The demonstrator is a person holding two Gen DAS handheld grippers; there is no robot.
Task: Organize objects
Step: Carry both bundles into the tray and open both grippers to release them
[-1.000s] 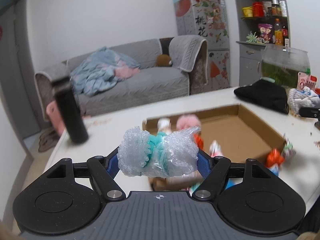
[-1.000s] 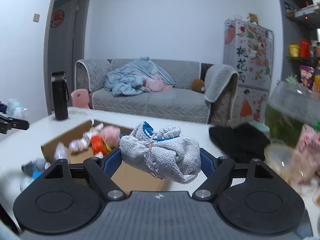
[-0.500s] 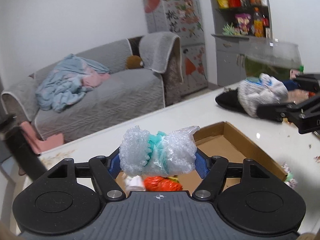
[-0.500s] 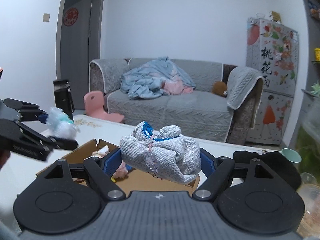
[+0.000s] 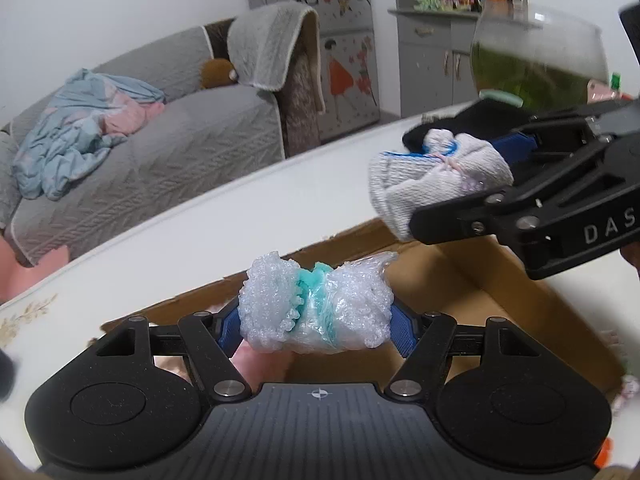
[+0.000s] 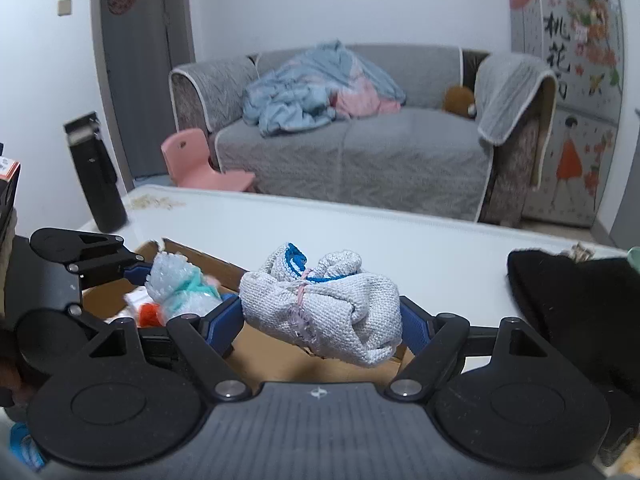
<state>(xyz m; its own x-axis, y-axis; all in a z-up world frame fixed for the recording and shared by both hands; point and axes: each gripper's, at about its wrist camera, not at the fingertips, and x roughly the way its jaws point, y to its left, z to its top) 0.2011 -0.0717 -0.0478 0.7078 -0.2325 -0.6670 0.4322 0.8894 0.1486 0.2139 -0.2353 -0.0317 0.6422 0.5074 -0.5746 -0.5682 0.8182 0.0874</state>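
Observation:
My left gripper [image 5: 316,314] is shut on a bubble-wrap bundle with a teal core [image 5: 320,304], pressed between its blue pads above the open cardboard box [image 5: 460,292]. My right gripper [image 6: 320,316] is shut on a rolled grey knit glove bundle with blue trim [image 6: 320,308], also over the box [image 6: 272,356]. In the left wrist view the right gripper [image 5: 440,172] and its glove bundle [image 5: 432,184] come in from the right, above the box's far edge. In the right wrist view the left gripper [image 6: 176,288] shows at the left with the wrapped bundle [image 6: 176,284].
The box sits on a white table [image 6: 360,240] and holds small toys, one of them orange [image 6: 148,312]. A black flask [image 6: 96,176] stands at the table's left corner. A black cloth [image 6: 560,300] and a glass fish bowl [image 5: 532,56] are at the right. A grey sofa [image 6: 360,152] stands behind.
Both grippers have come together over the box, each still gripping its bundle. The left one swung right and lower, and the flask left its view. The right one moved left.

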